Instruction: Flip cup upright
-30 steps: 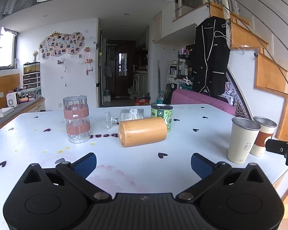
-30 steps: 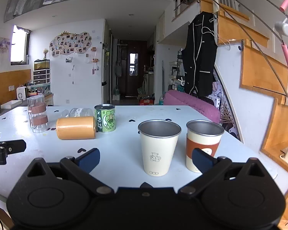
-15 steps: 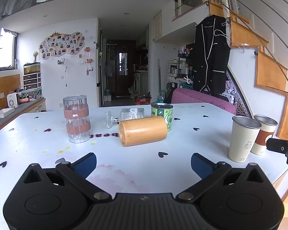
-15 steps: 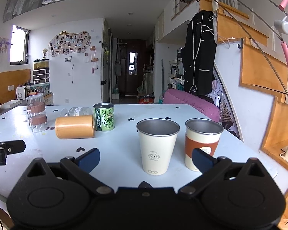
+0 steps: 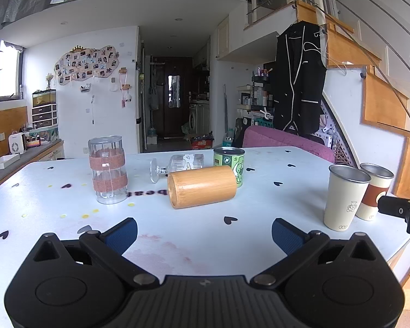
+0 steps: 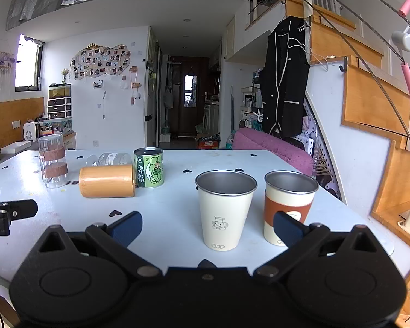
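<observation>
The letters "pea" (image 5: pixel 150 193) are printed on the white table (image 5: pixel 54 205), upside down from the left tongs' side, between the clear jar and the wooden cup. The green can (image 6: pixel 149 167) carries a cartoon figure and a column of characters too small to read. The cream cup (image 6: pixel 224 208) has a small cartoon drawing and a tiny mark near its base; the banded cup (image 6: pixel 288 205) shows a round badge half hidden behind a blue pad.

The left tongs (image 5: pixel 204 235) hang over the near edge of the table, spread wide, with nothing between the pads. Straight ahead of them the wooden cup (image 5: pixel 202 186) lies on its side, its closed end toward the left. Just behind it a stemmed glass (image 5: pixel 177 165) also lies on its side, and the can stands touching or nearly touching the wooden cup's far right end. The clear jar (image 5: pixel 107 173) with two brown bands stands ahead to the left.

The right tongs (image 6: pixel 207 227) are likewise spread wide and hold nothing. The cream cup stands upright between their pads, a little ahead; the banded cup stands just beside it, right.
</observation>
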The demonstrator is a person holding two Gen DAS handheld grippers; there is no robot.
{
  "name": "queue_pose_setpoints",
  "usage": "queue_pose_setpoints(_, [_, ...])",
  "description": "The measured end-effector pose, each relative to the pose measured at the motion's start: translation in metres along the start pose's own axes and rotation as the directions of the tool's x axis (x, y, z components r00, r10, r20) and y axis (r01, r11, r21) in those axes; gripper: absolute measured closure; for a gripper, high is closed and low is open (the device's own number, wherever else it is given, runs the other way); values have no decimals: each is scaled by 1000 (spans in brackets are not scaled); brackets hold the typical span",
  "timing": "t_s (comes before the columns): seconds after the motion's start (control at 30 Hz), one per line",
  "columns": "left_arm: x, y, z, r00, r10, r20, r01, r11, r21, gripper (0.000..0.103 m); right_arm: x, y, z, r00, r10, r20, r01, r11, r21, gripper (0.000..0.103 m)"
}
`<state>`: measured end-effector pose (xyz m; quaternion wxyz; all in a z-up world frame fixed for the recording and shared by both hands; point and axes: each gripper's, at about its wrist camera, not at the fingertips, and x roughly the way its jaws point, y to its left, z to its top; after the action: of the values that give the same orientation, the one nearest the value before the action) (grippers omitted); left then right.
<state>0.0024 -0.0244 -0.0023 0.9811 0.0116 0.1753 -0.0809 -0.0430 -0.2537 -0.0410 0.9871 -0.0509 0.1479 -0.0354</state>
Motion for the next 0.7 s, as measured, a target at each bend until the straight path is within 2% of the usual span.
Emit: queue_pose_setpoints(0.7, [0, -1, 0, 1000, -1, -1, 1, 1000, -2, 0, 1, 0, 0, 1000, -1, 0, 1, 1000, -1, 0])
